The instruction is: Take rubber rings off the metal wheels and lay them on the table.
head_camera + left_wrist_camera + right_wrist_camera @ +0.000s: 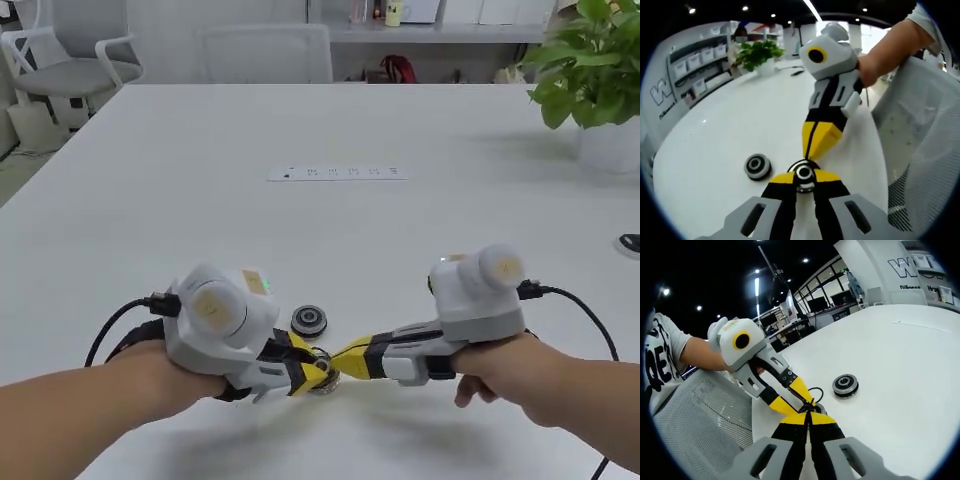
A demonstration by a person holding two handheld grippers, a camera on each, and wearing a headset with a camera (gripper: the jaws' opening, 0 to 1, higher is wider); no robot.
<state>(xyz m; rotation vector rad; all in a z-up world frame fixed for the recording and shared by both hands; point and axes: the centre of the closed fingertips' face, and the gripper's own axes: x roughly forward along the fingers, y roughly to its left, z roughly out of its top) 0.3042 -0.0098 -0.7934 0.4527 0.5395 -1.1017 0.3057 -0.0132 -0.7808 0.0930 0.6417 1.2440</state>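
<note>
- The left gripper sat low on the white table, close to the person, with its yellow-tipped jaws clamped narrowly on either side of a small metal wheel.
- In the left gripper view that held wheel showed face-on between the two yellow tips, with a silver hub in the middle and a dark band around it.
- The right gripper came in from the opposite side, and its tips met the left gripper's tips at the held wheel.
- The right gripper's jaws were pressed almost together into a point, which touched the far rim of the wheel in the left gripper view.
- In the right gripper view a thin black loop, apparently the rubber ring, stood just above those tips, beside the wheel's rim. Whether the rubber was actually pinched between the jaws could not be told.
- A second wheel lay flat on the table just beyond the two grippers, apart from both, with its dark ring on it.
- Each gripper was gripped by a bare hand, and a black cable trailed from each across the tabletop.
- Farther up the table lay a flat white strip, and a potted plant stood at the far right corner.
</note>
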